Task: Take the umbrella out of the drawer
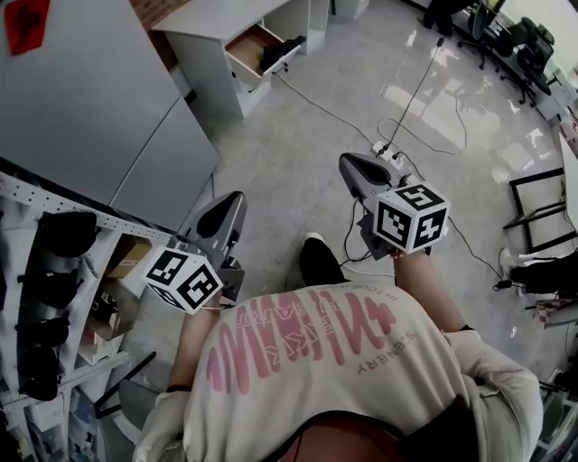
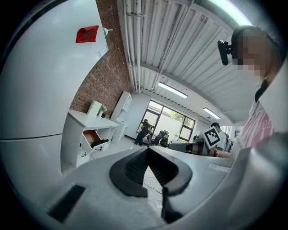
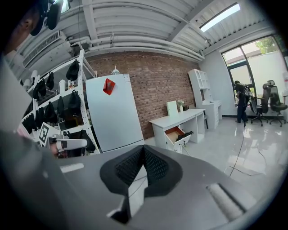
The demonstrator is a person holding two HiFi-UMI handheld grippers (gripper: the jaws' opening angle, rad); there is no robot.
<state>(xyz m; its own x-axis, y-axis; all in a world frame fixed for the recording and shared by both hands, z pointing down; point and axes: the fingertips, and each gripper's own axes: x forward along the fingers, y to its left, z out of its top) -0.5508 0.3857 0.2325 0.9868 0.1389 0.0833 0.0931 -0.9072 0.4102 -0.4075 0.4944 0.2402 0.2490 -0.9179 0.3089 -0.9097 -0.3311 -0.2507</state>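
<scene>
Only readable print I get: pink lettering on the back of the person's shirt (image 1: 307, 347), upside down in head view. The small line looks like "SCENERY"; I can't make out the big word. The red sticker (image 1: 25, 23) on the white cabinet (image 1: 90, 104) is illegible.

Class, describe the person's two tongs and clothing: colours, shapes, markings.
The left tongs and right tongs are grey, tapered shells with black ribbed pads. Each carries a white cube with black square markers. The person wears a pale shirt with pink lettering.
</scene>
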